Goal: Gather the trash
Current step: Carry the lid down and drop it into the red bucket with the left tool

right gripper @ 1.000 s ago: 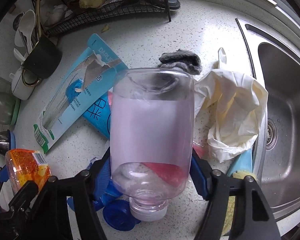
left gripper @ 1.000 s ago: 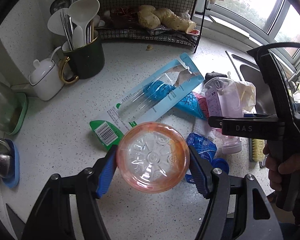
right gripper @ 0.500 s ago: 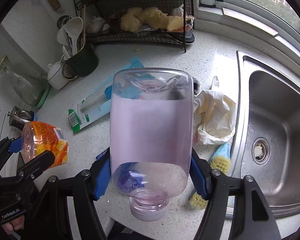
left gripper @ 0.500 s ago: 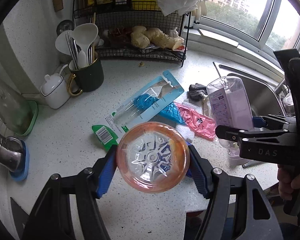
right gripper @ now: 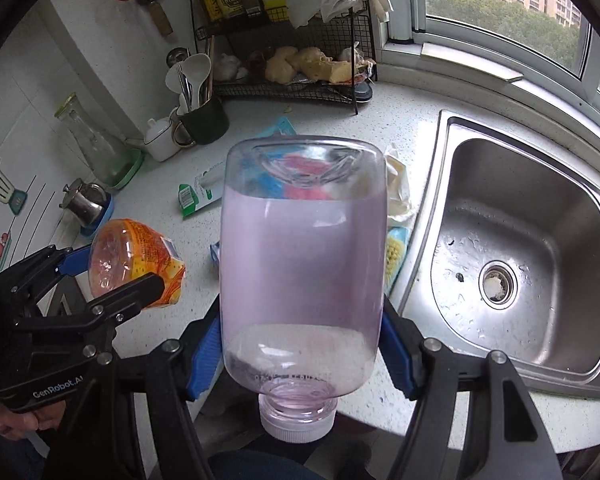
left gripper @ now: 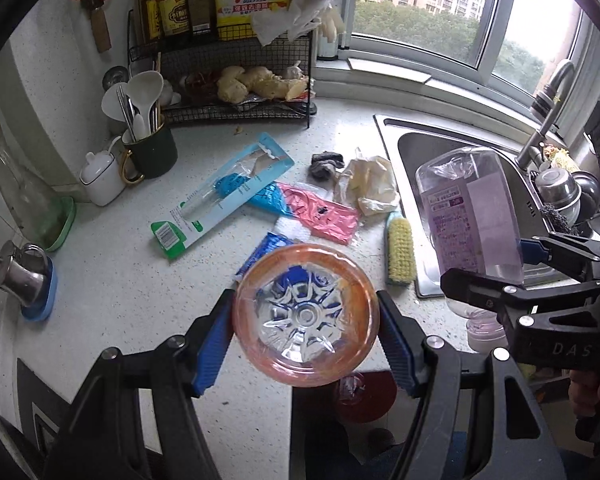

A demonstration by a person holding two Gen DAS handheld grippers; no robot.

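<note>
Left wrist view shows the left gripper [left gripper: 306,320] clamped on an orange-tinted plastic bottle [left gripper: 306,316], its base facing the camera, held above the front edge of the speckled counter [left gripper: 112,280]. Right wrist view shows the right gripper [right gripper: 302,356] closed on a clear bottle with a pale purple label [right gripper: 302,264], held neck down with its white cap [right gripper: 297,426] lowest, out past the counter's front edge beside the sink [right gripper: 512,248]. Both bottles are lifted clear of the worktop, so the step in hand looks like carrying two picked-up pieces to a bin. A dark red round shape [left gripper: 364,396] shows below the counter edge; whether it is the bin cannot be told. Next would be to bring each bottle over the receptacle and release it. Still on the counter are a torn toothbrush package [left gripper: 224,192], a pink wrapper [left gripper: 320,212] and a crumpled glove [left gripper: 370,188].
</note>
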